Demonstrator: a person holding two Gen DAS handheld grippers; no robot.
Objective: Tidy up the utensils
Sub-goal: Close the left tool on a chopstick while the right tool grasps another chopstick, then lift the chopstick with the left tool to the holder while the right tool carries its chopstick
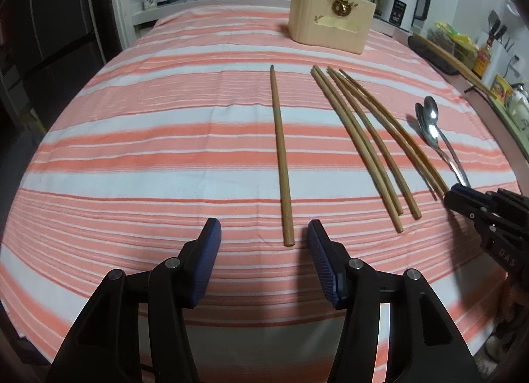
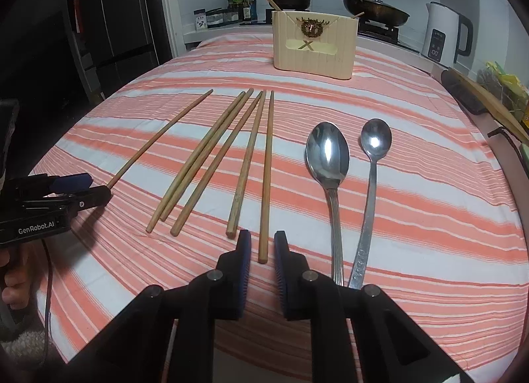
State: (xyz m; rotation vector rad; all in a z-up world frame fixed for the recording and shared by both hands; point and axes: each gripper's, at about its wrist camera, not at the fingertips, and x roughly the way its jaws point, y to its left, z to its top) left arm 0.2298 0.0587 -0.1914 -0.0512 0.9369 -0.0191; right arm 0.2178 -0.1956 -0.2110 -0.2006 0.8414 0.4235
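A: Left claw (image 1: 264, 234): jaws apart, nothing gripped. Its blue pads flank the near end of the lone chopstick (image 1: 281, 158) without touching it.

B: Right claw (image 2: 263, 244)?

A: Jaws narrow but not closed; a small gap stands on either side of the near end of the rightmost chopstick (image 2: 267, 171), which lies on the cloth between the pads. Not clamped.

B: Item count, chopsticks?

A: Six on the striped cloth (image 2: 413, 217) covering the counter: the lone one at far left, a close group of three (image 2: 205, 165), then one more (image 2: 248, 165), then the rightmost. All lie lengthwise, pointing toward the holder.

B: Spoons?

A: Two, metal, right of the chopsticks: large spoon (image 2: 328, 155) and small spoon (image 2: 376, 138), bowls away from the camera, handles converging near the right claw.

B: Holder?

A: Cream utensil holder (image 2: 315, 47), upright at the far end of the cloth, well apart from the rest. At least one stick stands in it.
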